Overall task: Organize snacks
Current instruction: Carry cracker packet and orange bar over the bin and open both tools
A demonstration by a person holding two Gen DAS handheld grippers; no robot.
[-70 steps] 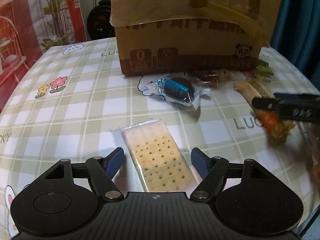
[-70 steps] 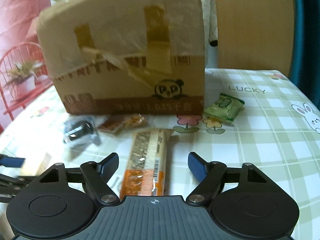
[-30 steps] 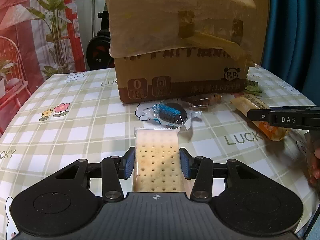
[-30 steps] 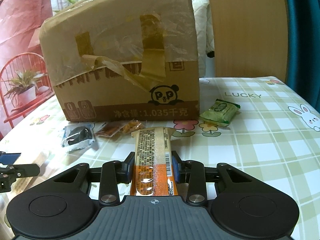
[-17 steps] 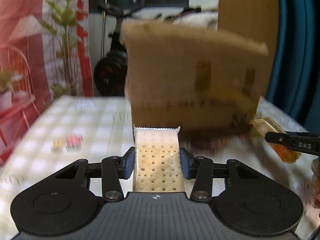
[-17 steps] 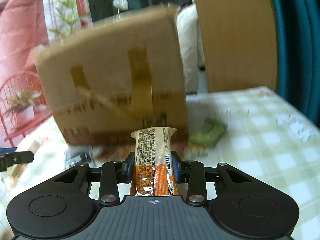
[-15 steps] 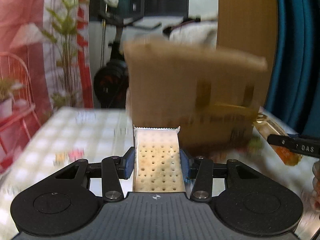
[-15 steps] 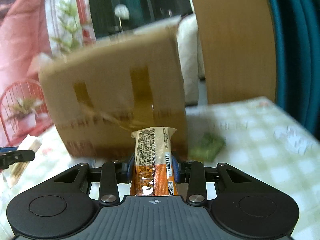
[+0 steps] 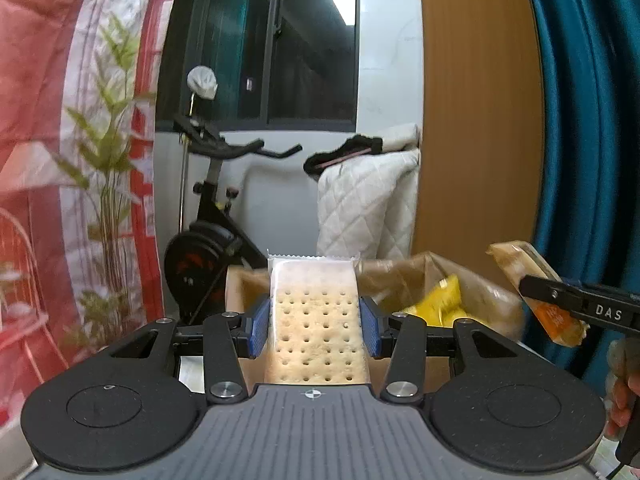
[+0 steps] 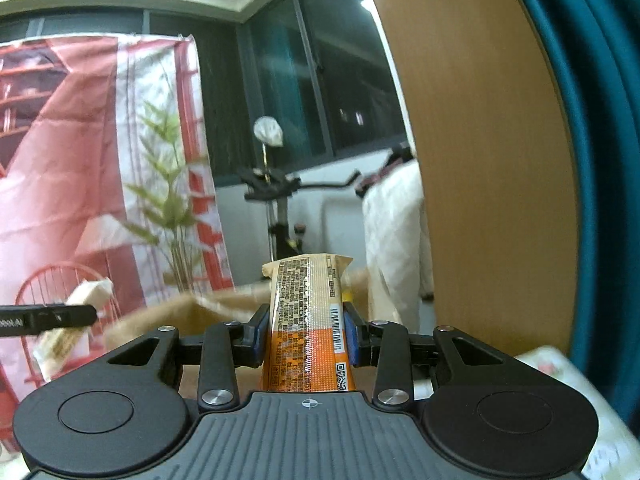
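My left gripper [image 9: 315, 322] is shut on a clear-wrapped cracker pack [image 9: 316, 328], its blue pads [image 9: 258, 325] pressing both long edges. The pack hangs level with the open top of a cardboard box [image 9: 492, 300], where yellow snack bags [image 9: 438, 302] lie inside. My right gripper [image 10: 306, 334] is shut on an orange and tan snack bar [image 10: 308, 320], held in front of the same box's rim [image 10: 188, 312]. Each wrist view shows the other gripper from the side: the right one with the bar [image 9: 536, 292] at the right edge, the left one with the crackers [image 10: 72, 320] at the left edge.
Behind the box stand an exercise bike [image 9: 208, 216], a quilted white cover [image 9: 368, 200] and a wooden panel [image 9: 476, 120]. A blue curtain [image 9: 584, 140] hangs at the right, a red patterned backdrop [image 9: 60, 160] at the left. A corner of the checked tablecloth [image 10: 560, 372] shows low right.
Both grippers shut on their snacks on the table, then rose with them and tipped up. The box front has dropped out of view and its open top now shows.
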